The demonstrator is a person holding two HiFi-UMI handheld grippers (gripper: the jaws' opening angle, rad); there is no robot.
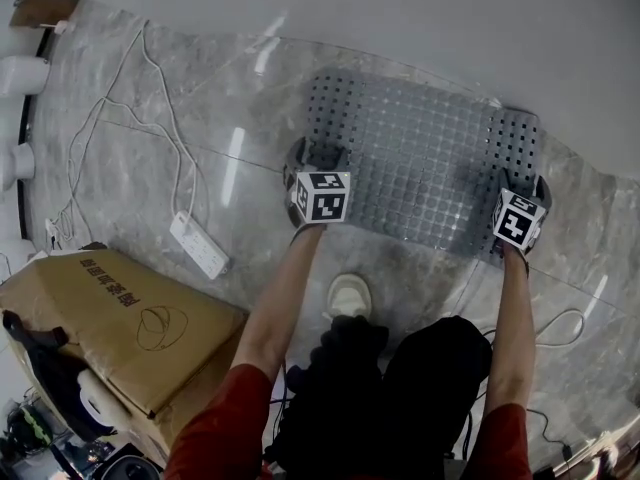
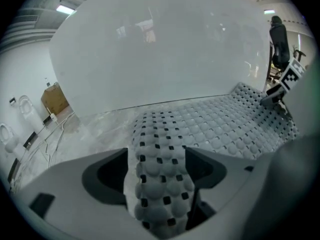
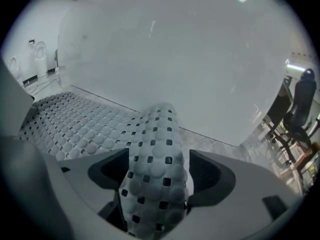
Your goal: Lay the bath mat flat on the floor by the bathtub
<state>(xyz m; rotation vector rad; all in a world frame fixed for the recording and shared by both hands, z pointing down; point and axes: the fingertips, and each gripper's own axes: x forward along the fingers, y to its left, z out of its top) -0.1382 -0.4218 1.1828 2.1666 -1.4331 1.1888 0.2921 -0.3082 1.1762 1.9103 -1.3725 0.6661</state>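
Grey bath mat (image 1: 420, 158) with rows of bumps and square holes, spread on the marble floor (image 1: 200, 118) at 1 o'clock in the head view, far long edge just beside the white bathtub (image 1: 400, 8) wall at 12 o'clock. Lies flat through the middle; rises in a small fold at each near corner.

Left gripper (image 1: 318, 158) at the mat's 7 o'clock corner, right gripper (image 1: 520, 186) at its 5 o'clock corner, both angled down, 1 bare forearm with a red sleeve behind each. In the left gripper view, jaws spread wide with a humped fold of mat between them, a dark gap showing beside the right jaw; no squeeze on the fold. Same in the right gripper view: jaws wide apart, rounded fold standing up between, not pinched.

White shoe (image 1: 348, 296) at 6 o'clock of the mat, on the floor between the 2 arms. White power strip (image 1: 198, 245) at 9 o'clock of the shoe, its cable (image 1: 100, 118) looping away toward 11 o'clock. Brown cardboard box (image 1: 130, 318) at 8 o'clock in the head view, well apart from the mat. Black office chair (image 2: 279, 44) at 2 o'clock in the left gripper view, beyond the tub's end
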